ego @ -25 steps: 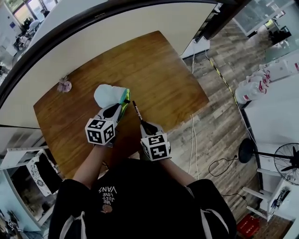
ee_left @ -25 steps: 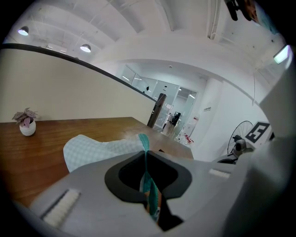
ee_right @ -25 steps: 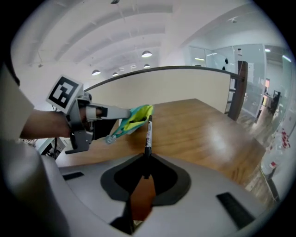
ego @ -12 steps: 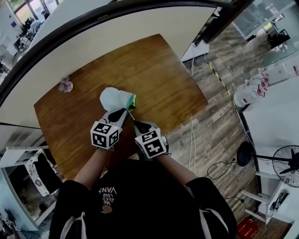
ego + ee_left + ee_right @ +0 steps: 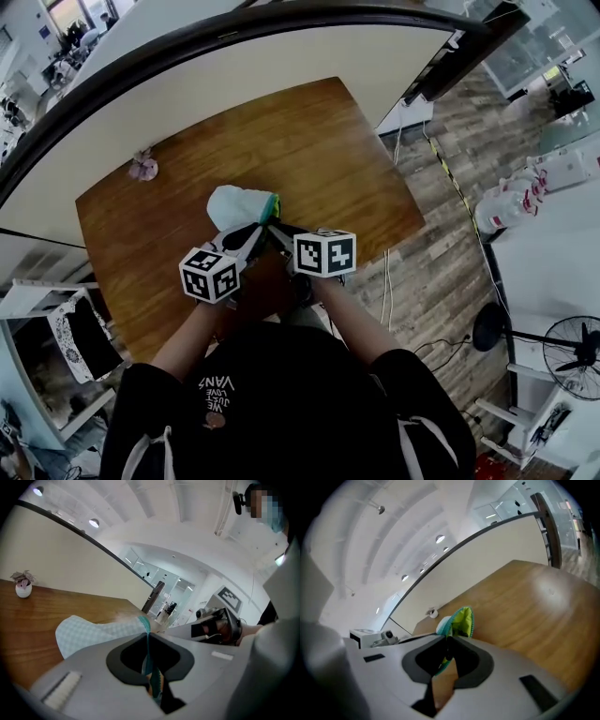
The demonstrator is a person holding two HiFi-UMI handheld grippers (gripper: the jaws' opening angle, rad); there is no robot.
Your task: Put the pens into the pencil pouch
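A pale blue checked pencil pouch [image 5: 234, 202] with lime lining [image 5: 463, 620] and a teal zip edge lies on the wooden table [image 5: 309, 141]. My left gripper [image 5: 251, 232] [image 5: 149, 637] is shut on the pouch's teal rim, lifting one side of the mouth. My right gripper [image 5: 277, 231] [image 5: 447, 641] sits right beside it at the mouth. It is shut on a slim dark pen [image 5: 449, 652], seen only as a short dark stub between the jaws and pointing at the lime opening. The pen's front end is hidden.
A small white pot with a pinkish plant [image 5: 143, 169] [image 5: 22, 585] stands at the table's far left by the cream wall. The table's right edge [image 5: 412, 220] drops to a wood-plank floor with cables.
My right gripper has swung left and rolled, bringing the pen from beside the pouch to its mouth. The pen's long shaft no longer shows. The left gripper has hardly moved.
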